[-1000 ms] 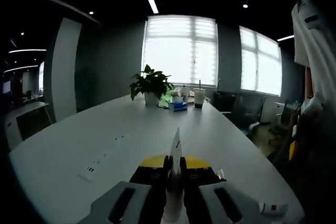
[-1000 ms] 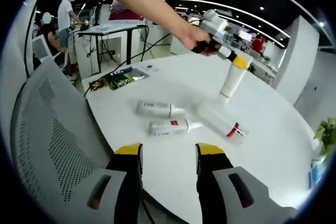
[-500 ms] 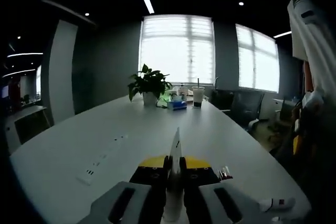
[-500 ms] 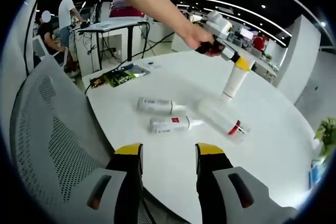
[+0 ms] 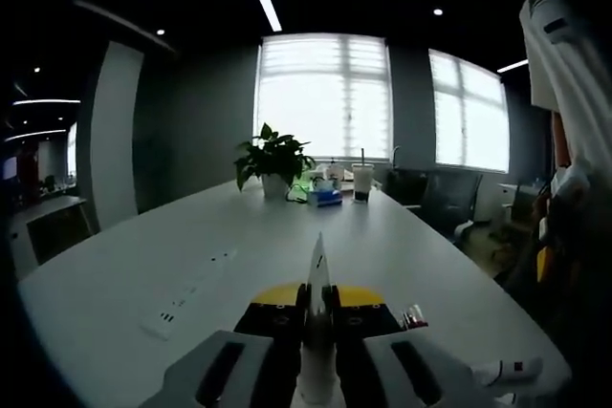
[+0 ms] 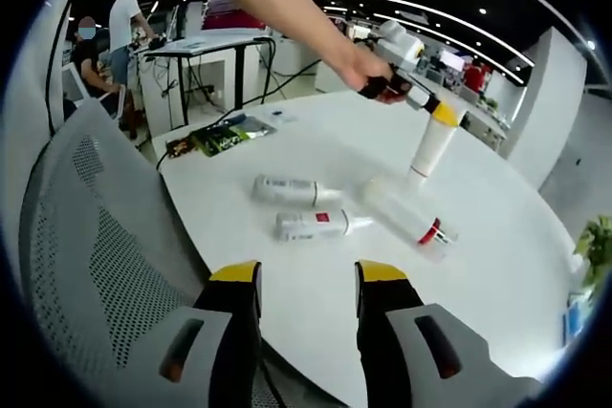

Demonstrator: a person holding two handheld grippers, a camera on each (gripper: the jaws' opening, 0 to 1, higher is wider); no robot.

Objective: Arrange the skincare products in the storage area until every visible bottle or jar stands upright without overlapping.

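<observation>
The left gripper is clamped on the crimped top of a white tube, seen from the right gripper view holding it nearly upright with its cap end down at the counter, close beside the far end of a clear bottle; gripping the flat seam keeps the cap free to meet the surface, so this reads as the setting-down step of standing the tube on its cap. In the left gripper view the same tube runs up between the closed jaws, its thin seam edge pointing away along the long white counter toward a potted plant and a cup at the far end. Three products lie on their sides: the clear bottle with a red band, a white tube with a red label nearer, and a white bottle just beyond it to the left, well apart from one another but none upright yet, so most of the task remains. The right gripper hangs back over the near counter edge with its jaws apart and nothing between them, apparently kept clear for the next lying bottle. A mesh chair stands at the near left
</observation>
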